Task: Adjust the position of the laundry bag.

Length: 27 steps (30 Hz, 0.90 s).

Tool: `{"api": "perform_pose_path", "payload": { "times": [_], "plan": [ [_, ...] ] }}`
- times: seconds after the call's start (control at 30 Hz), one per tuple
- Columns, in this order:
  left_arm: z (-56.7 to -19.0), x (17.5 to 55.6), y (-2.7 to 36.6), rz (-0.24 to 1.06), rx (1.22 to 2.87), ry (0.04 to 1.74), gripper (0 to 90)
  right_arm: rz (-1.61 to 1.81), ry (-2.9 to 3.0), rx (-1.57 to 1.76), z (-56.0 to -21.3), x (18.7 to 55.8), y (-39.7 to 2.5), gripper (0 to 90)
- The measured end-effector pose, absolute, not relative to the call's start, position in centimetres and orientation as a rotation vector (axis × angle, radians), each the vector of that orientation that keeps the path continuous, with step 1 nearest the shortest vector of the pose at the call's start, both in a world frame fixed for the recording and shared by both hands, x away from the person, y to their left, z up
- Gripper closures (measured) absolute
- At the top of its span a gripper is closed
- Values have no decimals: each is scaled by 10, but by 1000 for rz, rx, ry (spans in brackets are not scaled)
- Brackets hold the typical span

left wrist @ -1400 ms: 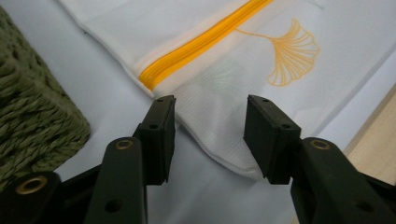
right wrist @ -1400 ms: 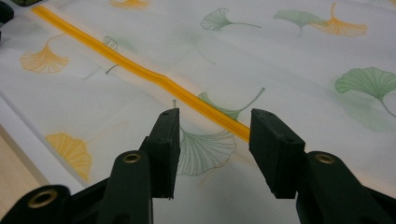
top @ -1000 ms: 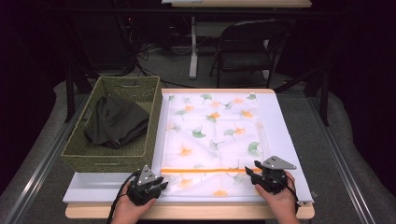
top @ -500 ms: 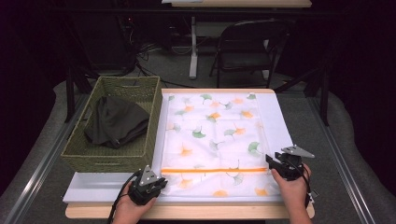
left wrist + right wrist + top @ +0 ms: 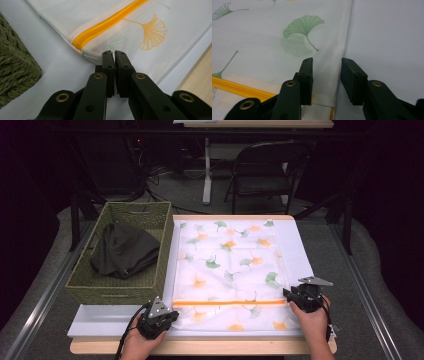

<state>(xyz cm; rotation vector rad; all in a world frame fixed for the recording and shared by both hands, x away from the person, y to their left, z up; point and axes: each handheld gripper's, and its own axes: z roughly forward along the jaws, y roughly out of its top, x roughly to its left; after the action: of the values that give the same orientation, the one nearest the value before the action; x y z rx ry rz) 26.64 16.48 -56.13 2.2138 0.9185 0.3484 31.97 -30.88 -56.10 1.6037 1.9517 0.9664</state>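
Note:
A white mesh laundry bag (image 5: 230, 265) printed with green and orange ginkgo leaves lies flat on the white table top (image 5: 100, 320). An orange zipper (image 5: 227, 303) runs across its near end. My left gripper (image 5: 171, 314) is at the bag's near left corner. In the left gripper view the left gripper (image 5: 114, 53) is shut on the bag's hem (image 5: 95, 56), just below the zipper's end (image 5: 107, 23). My right gripper (image 5: 288, 293) is at the bag's right edge. In the right gripper view the right gripper (image 5: 327, 62) is open, astride that edge (image 5: 337, 75), with the zipper (image 5: 237, 87) to its left.
A green woven basket (image 5: 120, 290) holding a dark garment (image 5: 122, 252) stands left of the bag, close to my left gripper. The table's wooden front edge (image 5: 200, 347) is just behind both hands. A folding chair (image 5: 265, 170) stands beyond the table.
My right gripper has moved right and slightly away, from over the zipper's right part to the bag's right edge. The left gripper has stayed at the near left corner.

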Motion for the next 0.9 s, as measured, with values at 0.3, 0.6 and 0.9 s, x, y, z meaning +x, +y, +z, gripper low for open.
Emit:
{"api": "perform_pose_path", "payload": {
  "times": [0.3, 0.6, 0.9],
  "plan": [
    [-561, 267, 165, 350, 2212, 920, 880, 971, 1968, 1585, -561, 320, -307, 687],
    [-562, 268, 165, 339, 2208, 917, 891, 1008, 1996, 1547, -560, 320, -309, 869],
    [-561, 268, 167, 333, 2212, 916, 892, 1030, 1987, 1545, -558, 317, -311, 887]
  ]
}}
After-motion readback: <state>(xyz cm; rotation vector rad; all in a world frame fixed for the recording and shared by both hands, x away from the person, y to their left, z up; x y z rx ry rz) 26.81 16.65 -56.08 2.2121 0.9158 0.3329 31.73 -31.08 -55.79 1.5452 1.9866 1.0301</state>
